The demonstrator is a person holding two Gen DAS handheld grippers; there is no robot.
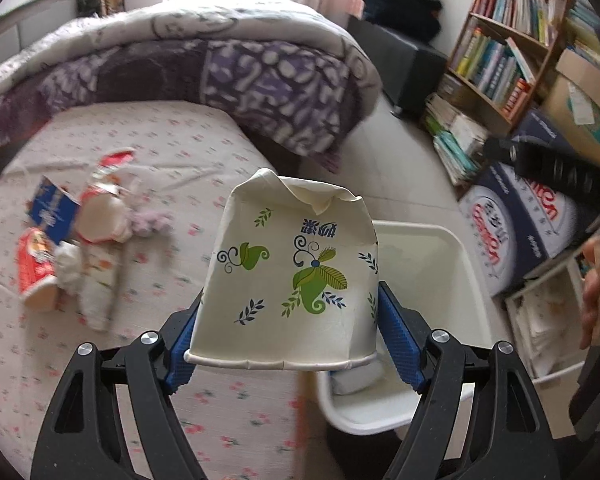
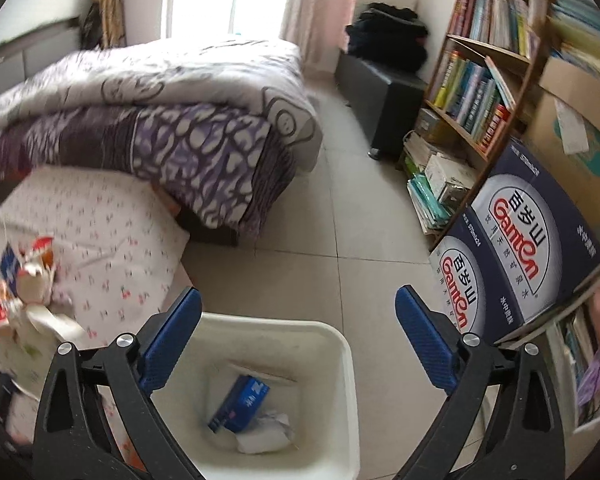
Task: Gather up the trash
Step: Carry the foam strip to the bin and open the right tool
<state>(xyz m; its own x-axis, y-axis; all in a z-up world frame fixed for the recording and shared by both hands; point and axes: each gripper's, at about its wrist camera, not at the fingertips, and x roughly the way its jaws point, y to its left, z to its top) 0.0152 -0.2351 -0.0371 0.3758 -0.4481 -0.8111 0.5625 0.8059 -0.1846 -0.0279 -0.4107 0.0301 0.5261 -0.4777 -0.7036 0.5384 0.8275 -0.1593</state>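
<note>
My left gripper [image 1: 288,320] is shut on a crumpled white paper cup [image 1: 292,272] with green leaf prints, held upside down above the bed's edge, just left of the white trash bin [image 1: 460,280]. A pile of trash [image 1: 76,236] lies on the bed: red and white wrappers, a blue packet, tissue. My right gripper [image 2: 298,300] is open and empty above the white bin [image 2: 340,344], which holds a blue packet [image 2: 240,402] and crumpled paper [image 2: 266,432]. The trash pile also shows at the left of the right wrist view [image 2: 24,292].
The bed has a floral sheet [image 1: 160,152] and a folded purple quilt [image 1: 220,76]. A bookshelf [image 2: 484,80], stacked Ganten boxes [image 2: 516,256] and a dark cabinet [image 2: 380,88] line the right wall. Tiled floor [image 2: 360,220] lies between bed and shelf.
</note>
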